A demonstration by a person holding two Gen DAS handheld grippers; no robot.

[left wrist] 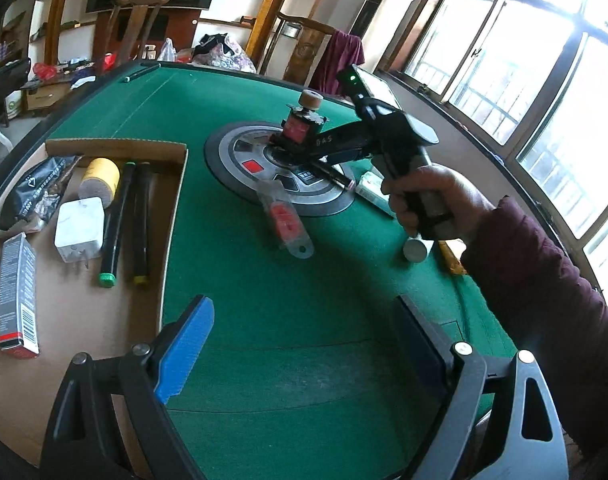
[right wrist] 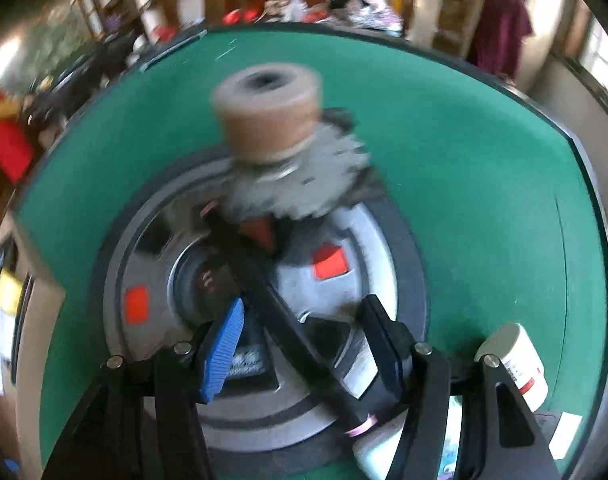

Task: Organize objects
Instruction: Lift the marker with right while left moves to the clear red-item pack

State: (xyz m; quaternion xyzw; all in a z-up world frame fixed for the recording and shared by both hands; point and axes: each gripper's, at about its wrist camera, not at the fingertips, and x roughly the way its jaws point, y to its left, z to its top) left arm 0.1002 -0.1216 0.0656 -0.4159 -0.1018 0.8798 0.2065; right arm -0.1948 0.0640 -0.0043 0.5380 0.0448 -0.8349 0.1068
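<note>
Your right gripper (right wrist: pixel 299 344) is low over the round grey control panel (left wrist: pixel 239 152) in the middle of the green table (left wrist: pixel 283 300), and its jaws are apart, with a black marker (right wrist: pixel 279 320) lying diagonally between them; I judge that the pads do not press on it yet. This marker is probably the next thing to move, and it lies across the panel with its pink end (right wrist: pixel 360 426) near a white packet (right wrist: pixel 374 450). The picture from your right wrist is blurred, so the hand is likely in motion, and this is the first risk: if you close while moving, the pads can catch the marker near one end and it may swing or roll away. Just behind it stands a small motor part with a brown roller (right wrist: pixel 267 120) on top; a wide sweep could knock it over. The white bottle (right wrist: pixel 516 364) is just beside your right finger, so a sideways move may push it. Your left gripper (left wrist: pixel 299 344) is wide open and empty above bare felt, near the cardboard tray (left wrist: pixel 171 216) where two markers (left wrist: pixel 129 220), a white charger (left wrist: pixel 79 228) and a yellow roll (left wrist: pixel 99 180) already lie. The tray wall is low, so a marker dropped from height could bounce out.
</note>
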